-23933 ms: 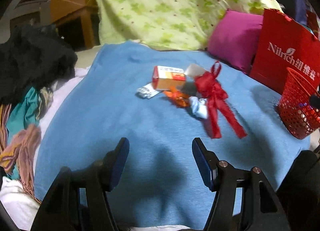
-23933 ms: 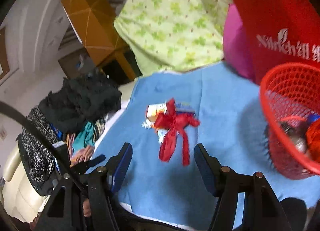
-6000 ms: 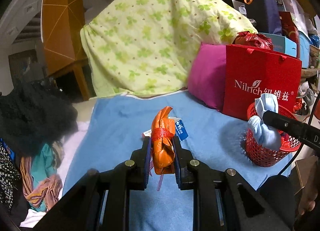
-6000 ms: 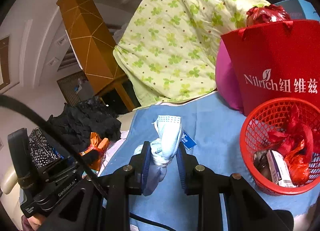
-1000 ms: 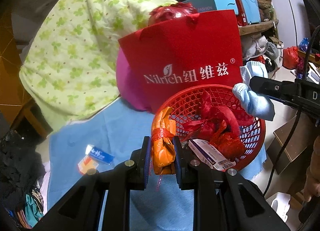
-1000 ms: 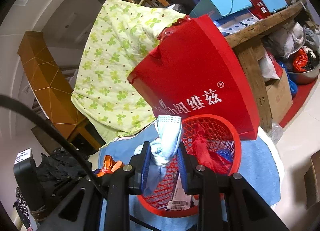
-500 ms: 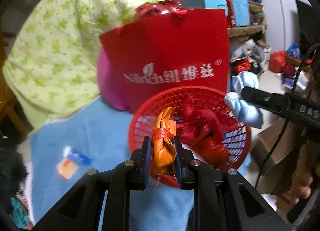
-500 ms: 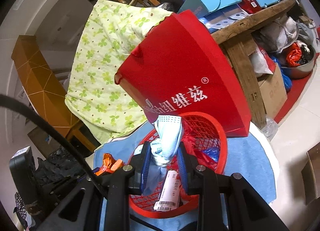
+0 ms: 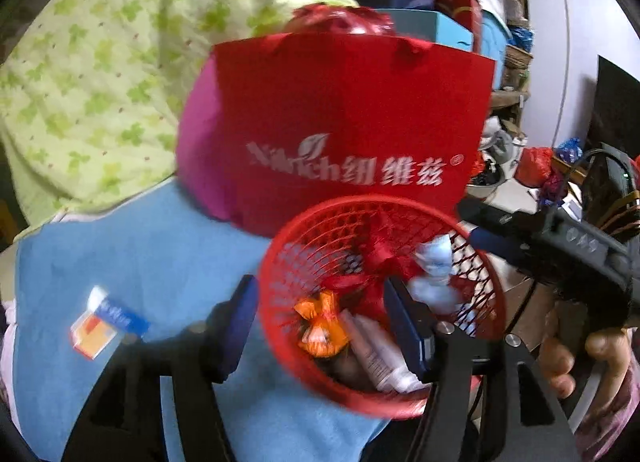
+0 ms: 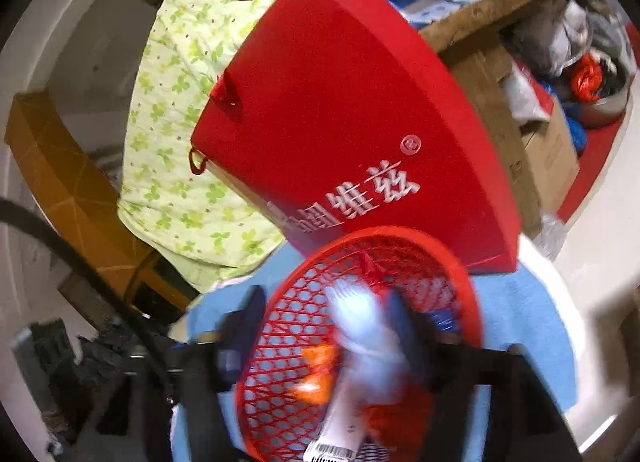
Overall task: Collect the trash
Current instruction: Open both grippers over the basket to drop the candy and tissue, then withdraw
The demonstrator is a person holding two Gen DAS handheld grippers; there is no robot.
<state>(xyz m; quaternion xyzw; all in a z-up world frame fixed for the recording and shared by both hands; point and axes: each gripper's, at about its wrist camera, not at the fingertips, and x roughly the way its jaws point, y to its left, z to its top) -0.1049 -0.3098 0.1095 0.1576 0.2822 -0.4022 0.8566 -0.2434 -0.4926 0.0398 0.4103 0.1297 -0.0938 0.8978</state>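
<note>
The red mesh basket (image 9: 280, 250) stands at the edge of the blue blanket (image 9: 140, 254). My left gripper (image 9: 322, 326) hangs over the basket's near rim with its jaws opening. The orange wrapper (image 9: 320, 328) lies loose inside the basket and no pad presses on it. My right gripper (image 10: 324, 322) is also over the basket (image 10: 280, 342), jaws opening. The light-blue mask (image 10: 360, 326) is blurred, dropping beside its right finger, and also shows in the left wrist view as the mask (image 9: 434, 274). Red ribbon and a white box (image 9: 376, 354) are in the basket too.
A red paper bag (image 9: 340, 122) stands right behind the basket, with a pink cushion (image 9: 200, 134) and a green quilt (image 9: 100, 62) to its left. A small orange-and-blue packet (image 9: 100, 326) lies on the blanket. A person's hand (image 9: 580, 358) holds the right gripper.
Both grippers were shut on their trash, then spread their jaws over the basket. The orange wrapper and the blue mask have dropped into it.
</note>
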